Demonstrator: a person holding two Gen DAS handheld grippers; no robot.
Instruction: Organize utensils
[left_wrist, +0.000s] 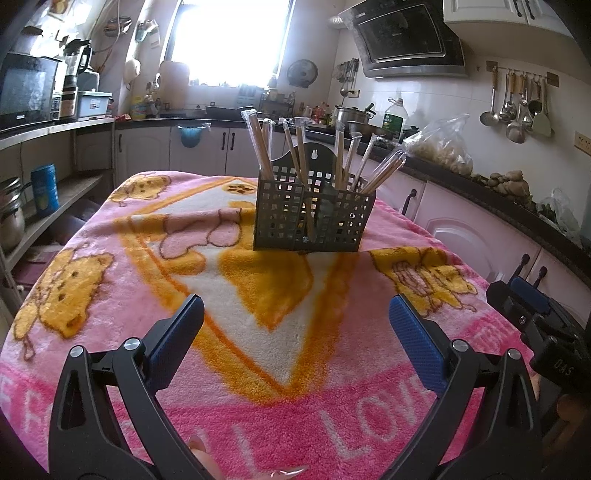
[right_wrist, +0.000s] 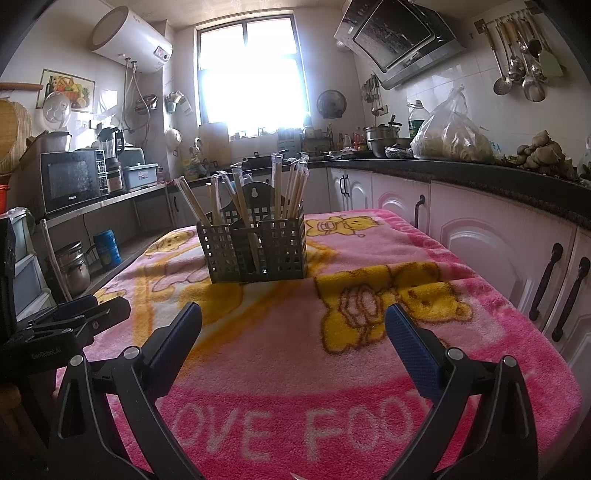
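A dark grey perforated utensil caddy (left_wrist: 314, 218) (right_wrist: 255, 247) stands upright on the pink cartoon blanket (left_wrist: 258, 332) (right_wrist: 332, 362), toward the far side of the table. Several pairs of wooden chopsticks in clear plastic sleeves (left_wrist: 258, 144) (right_wrist: 291, 184) stick up from its compartments, leaning outward. My left gripper (left_wrist: 295, 328) hovers over the near part of the blanket, open, nothing between its blue pads. My right gripper (right_wrist: 293, 332) is also open and holds nothing, well short of the caddy. In the left wrist view the right gripper (left_wrist: 528, 299) shows at the right edge.
White cabinets with black handles (right_wrist: 546, 280) and a dark counter holding a plastic bag (right_wrist: 450, 129) and pots run along the right. A shelf with a microwave (right_wrist: 70, 177) stands left. Ladles hang on the wall (left_wrist: 517, 107). A fingertip (left_wrist: 201, 448) shows at the bottom.
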